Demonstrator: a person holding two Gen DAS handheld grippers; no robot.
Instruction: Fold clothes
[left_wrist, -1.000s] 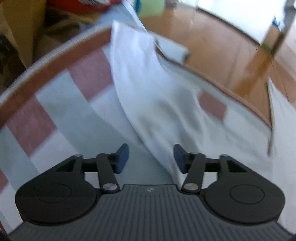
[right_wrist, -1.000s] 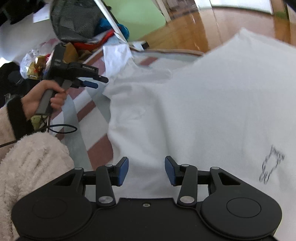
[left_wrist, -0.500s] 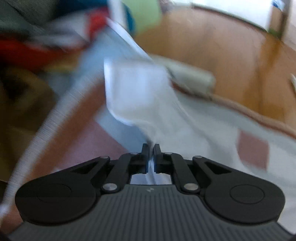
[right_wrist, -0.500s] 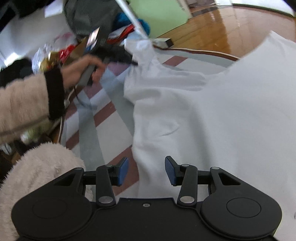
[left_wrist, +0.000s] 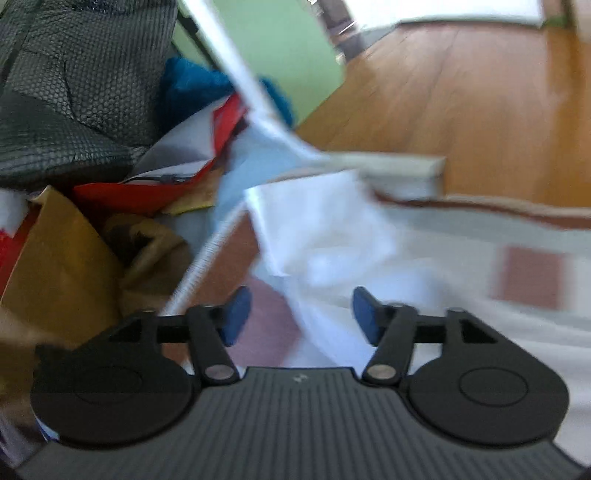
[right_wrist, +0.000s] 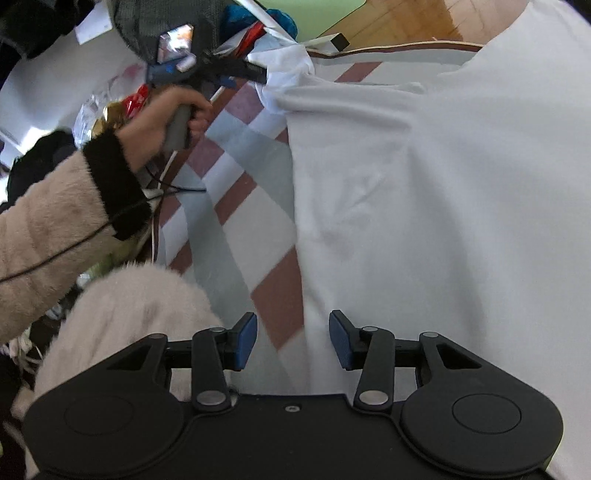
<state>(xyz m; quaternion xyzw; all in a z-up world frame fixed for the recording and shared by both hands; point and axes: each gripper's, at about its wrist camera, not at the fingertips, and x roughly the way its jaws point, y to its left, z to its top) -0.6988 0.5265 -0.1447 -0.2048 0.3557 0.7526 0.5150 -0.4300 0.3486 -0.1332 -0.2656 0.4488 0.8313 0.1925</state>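
Note:
A white T-shirt lies spread on a checked mat. Its left sleeve is bunched at the mat's far corner. My left gripper hovers just behind that sleeve with its jaws opening; the cloth lies loose between the fingers and the pads do not press it. In the right wrist view the left gripper is held by a hand at the sleeve. My right gripper stands open over the shirt's left side edge, holding nothing.
Past the mat's corner lies clutter: a black mesh bag, a brown paper bag and red wrapping. Wooden floor lies beyond the mat. A fuzzy beige sleeve and the person's beige-clad knee fill the left.
The left gripper closed on the sleeve, drew it out toward the mat's far corner, then opened and let it go. The right gripper drifted toward the shirt's left edge, still open.

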